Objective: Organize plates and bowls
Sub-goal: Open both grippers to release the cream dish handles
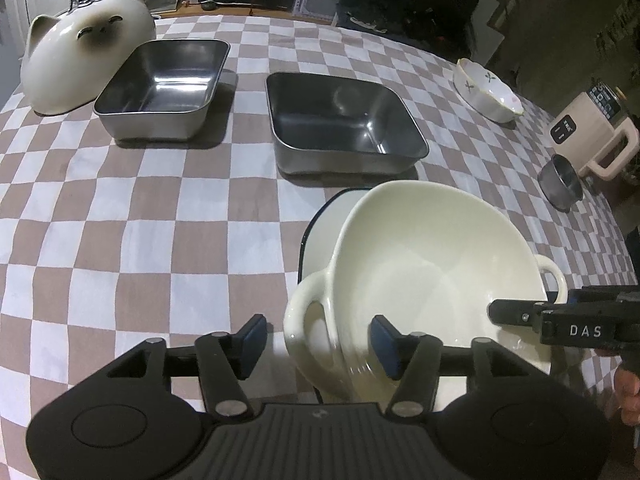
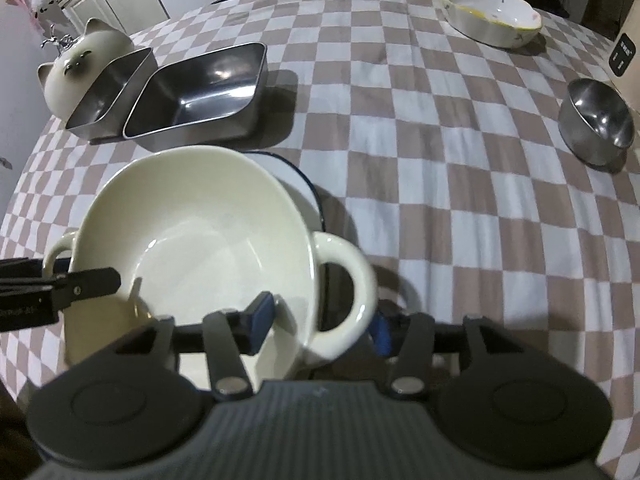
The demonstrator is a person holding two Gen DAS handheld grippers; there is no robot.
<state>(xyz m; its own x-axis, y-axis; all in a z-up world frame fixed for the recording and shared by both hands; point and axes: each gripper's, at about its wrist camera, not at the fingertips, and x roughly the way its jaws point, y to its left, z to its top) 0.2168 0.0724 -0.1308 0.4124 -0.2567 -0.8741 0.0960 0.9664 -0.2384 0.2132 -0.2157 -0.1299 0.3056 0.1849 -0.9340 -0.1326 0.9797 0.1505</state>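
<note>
Nearby, steel trays [image 1: 344,120], cat jar [image 1: 86,56], floral dish [image 1: 486,90]

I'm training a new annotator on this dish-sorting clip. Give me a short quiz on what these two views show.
1. True or false: the cream two-handled ceramic bowl sits on the white blue-rimmed plate.
2. How many square stainless-steel trays stand on the checked tablecloth?
3. What lies between the open jaws of the left tool?
A. one handle of the cream bowl
B. a small round metal cup
C. nothing at all

Key: 1 true; 2 two; 3 A.
</note>
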